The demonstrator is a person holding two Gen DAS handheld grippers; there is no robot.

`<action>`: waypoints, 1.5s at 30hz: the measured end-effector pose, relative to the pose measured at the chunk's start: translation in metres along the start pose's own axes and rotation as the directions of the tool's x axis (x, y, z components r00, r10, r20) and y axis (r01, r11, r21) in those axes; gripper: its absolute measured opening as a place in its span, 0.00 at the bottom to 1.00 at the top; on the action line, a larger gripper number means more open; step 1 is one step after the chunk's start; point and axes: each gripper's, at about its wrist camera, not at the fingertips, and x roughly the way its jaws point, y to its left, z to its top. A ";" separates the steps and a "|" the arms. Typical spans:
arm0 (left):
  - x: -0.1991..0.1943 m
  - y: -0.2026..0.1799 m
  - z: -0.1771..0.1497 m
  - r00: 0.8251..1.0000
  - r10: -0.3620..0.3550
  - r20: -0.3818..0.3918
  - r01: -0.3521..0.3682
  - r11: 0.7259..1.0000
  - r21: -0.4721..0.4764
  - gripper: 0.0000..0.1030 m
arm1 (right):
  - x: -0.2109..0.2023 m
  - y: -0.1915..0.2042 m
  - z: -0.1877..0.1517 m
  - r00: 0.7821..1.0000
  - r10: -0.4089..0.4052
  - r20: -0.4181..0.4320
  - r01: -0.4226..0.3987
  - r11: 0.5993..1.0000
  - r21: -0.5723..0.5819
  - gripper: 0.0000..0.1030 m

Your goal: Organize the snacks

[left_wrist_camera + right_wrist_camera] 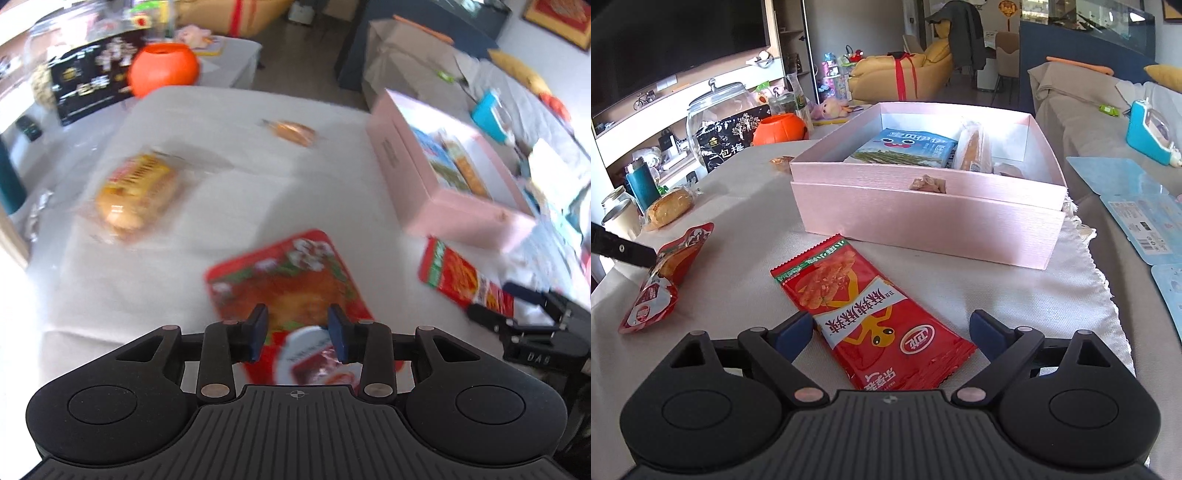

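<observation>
My left gripper (298, 334) is shut on a red snack pouch (284, 280) and holds it tilted above the white table; the pouch also shows in the right wrist view (665, 273). My right gripper (891, 334) is open, its fingers on either side of a long red snack packet (864, 314) that lies flat on the table; this packet also shows in the left wrist view (461, 277). An open pink box (923, 218) behind it holds a blue snack bag (908, 149) and a wrapped bread stick (975, 147). The box also shows in the left wrist view (402, 173).
A wrapped bread bun (136, 195) lies at the table's left and a small wrapped pastry (293, 132) at the far side. An orange pumpkin bucket (779, 129), a black bag (727, 142), a glass jar (716, 107) and cans (620, 218) stand off the left edge. A sofa (1108, 147) is on the right.
</observation>
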 end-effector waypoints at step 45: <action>-0.001 -0.049 -0.013 0.996 -0.006 0.084 -0.016 0.965 0.261 0.56 | 0.000 -0.001 -0.002 1.000 -0.007 -0.002 0.007 1.000 -0.005 0.92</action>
